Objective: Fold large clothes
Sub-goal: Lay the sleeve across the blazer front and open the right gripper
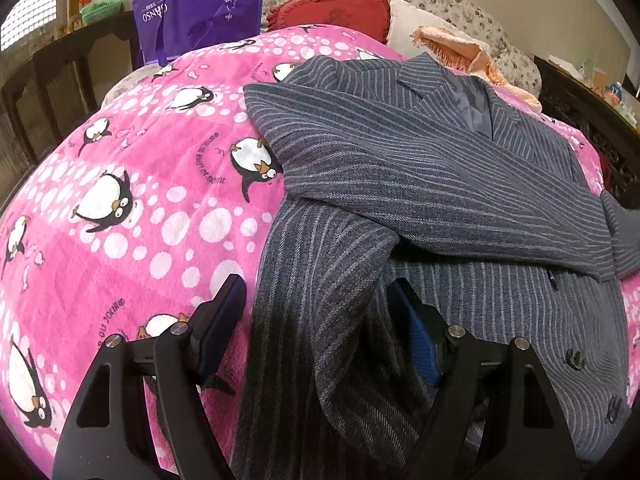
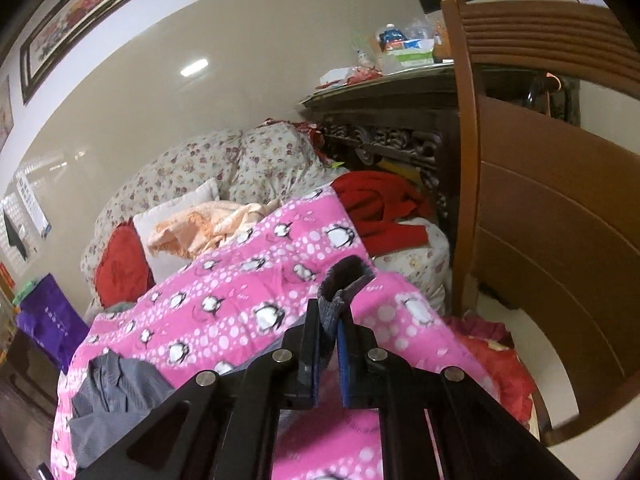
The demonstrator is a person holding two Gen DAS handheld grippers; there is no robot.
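The grey pinstriped wool suit jacket [image 1: 420, 184] lies front-up on the pink penguin-print fleece blanket [image 1: 132, 208], collar at the far end from the left gripper [image 1: 316, 320] and one sleeve already laid across the chest. The left gripper stands with its jaws wide apart, straddling the jacket's near side panel; the cloth runs between the two blue-padded fingers [image 1: 416, 336], but neither visibly presses on it, so nothing is held there. The right gripper [image 2: 329, 334] is clamped together on a narrow end of the same grey cloth [image 2: 344, 280], which pokes up beyond its fingertips; it looks like a sleeve cuff or a corner, though which one cannot be told. Judging by this, the step in hand is carrying that pinched end over the body of the jacket. To do it well, keep the pinch firm and lift high enough that the fabric clears the blanket without dragging it, lay the end straight across, and let the left gripper hold down the near panel so the garment does not slide. Thick wool will resist a sharp crease, so smooth after placing. Readable writing: the purple tote bag [image 1: 196, 4] far ahead of the left gripper shows mirrored lettering ending in "NSO" beside small characters too fine to read; the blanket carries curved print, of which "OU JOUR" is legible.
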